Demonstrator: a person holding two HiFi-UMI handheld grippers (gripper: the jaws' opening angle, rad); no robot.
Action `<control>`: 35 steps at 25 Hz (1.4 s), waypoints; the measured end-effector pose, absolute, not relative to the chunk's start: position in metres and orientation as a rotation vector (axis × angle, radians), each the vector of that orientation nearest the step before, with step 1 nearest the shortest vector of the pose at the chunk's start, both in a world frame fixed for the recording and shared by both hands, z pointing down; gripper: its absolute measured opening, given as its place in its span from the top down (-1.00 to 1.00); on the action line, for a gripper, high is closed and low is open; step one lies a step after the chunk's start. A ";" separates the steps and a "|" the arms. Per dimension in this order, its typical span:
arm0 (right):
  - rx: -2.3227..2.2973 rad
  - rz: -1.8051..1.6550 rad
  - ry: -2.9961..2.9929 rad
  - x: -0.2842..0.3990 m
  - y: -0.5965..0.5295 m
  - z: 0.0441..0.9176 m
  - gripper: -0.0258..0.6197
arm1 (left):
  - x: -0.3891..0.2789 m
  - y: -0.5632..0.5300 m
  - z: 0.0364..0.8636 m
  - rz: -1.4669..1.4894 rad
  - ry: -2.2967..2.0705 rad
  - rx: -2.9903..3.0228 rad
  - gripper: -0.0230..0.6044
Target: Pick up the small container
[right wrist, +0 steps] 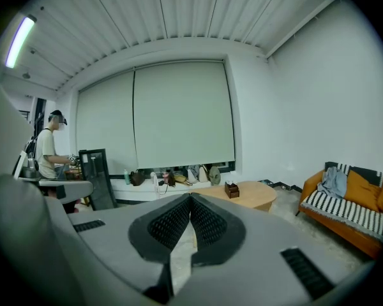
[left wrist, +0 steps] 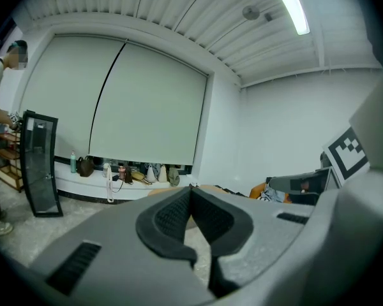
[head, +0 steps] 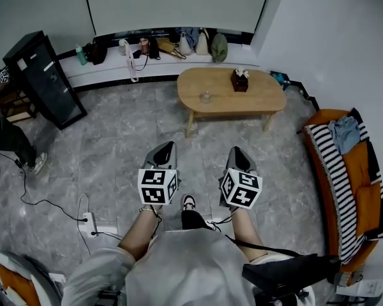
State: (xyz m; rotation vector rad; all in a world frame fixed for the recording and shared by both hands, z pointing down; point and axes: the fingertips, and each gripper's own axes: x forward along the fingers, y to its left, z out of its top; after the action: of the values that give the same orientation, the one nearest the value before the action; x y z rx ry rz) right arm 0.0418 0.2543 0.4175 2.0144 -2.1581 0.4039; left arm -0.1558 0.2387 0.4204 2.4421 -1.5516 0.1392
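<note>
Across the grey floor, well ahead of me, the small container stood on the wooden table, left of a brown box. My left gripper and right gripper both pointed that way, jaws together and empty. It lay between their lines, neither clearly nearer; it looked upright, too small to show a long axis.
</note>
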 end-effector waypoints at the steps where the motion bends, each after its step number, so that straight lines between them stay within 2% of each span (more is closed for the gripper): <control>1: 2.013 0.398 -2.161 0.043 0.247 0.417 0.85 | -0.155 0.232 0.420 0.139 -1.554 2.445 0.90; 18: 1.994 0.381 -2.229 0.080 0.102 0.396 0.84 | -0.118 0.100 0.392 0.176 -1.623 2.467 0.90; 35: 2.010 0.502 -2.245 0.122 0.019 0.413 0.84 | -0.073 0.023 0.390 0.295 -1.623 2.506 0.90</control>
State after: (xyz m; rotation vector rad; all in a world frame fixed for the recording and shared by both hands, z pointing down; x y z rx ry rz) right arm 0.1218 0.0188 0.4135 2.0100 -2.2447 0.5020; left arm -0.0725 0.0231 0.3904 2.5065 -1.6232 0.2948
